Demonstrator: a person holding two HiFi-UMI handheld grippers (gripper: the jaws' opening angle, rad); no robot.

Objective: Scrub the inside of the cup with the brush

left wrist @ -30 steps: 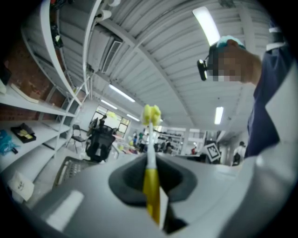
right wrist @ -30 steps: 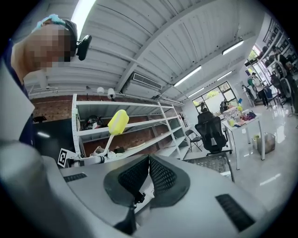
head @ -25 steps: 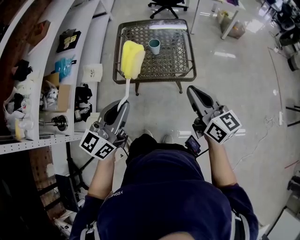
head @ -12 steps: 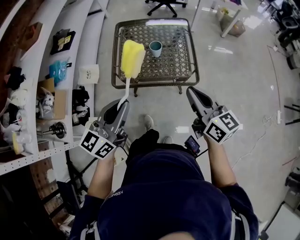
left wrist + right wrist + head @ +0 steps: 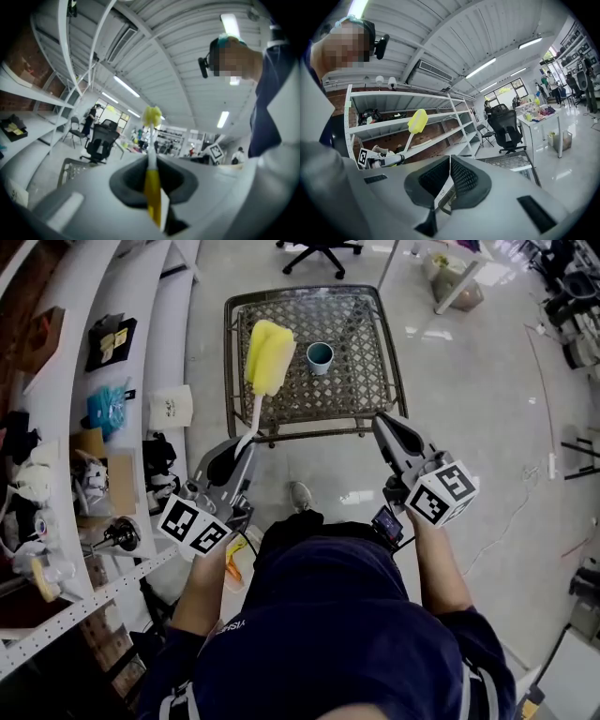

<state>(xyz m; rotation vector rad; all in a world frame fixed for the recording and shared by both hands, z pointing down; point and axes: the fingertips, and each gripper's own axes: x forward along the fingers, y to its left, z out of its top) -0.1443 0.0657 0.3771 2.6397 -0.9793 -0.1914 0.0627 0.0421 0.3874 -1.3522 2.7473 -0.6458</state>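
Cup (image 5: 320, 356) sits on the wire table (image 5: 352, 395) ahead of both tongs. Left tongs (image 5: 246, 442) squeeze the yellow brush (image 5: 267, 357). Right tongs (image 5: 386, 424) are closed, empty. Shelves (image 5: 141, 343) stand beside the left tongs.

No txt fully legible anywhere. White bag (image 5: 170, 409) by the shelving has dark print, too small to read, & the small white lettering on the person's dark shirt (image 5: 281, 634) near the left sleeve can't be made out. Left marker cube (image 5: 194, 526) & right marker cube (image 5: 442, 493) carry b/w square patterns only.
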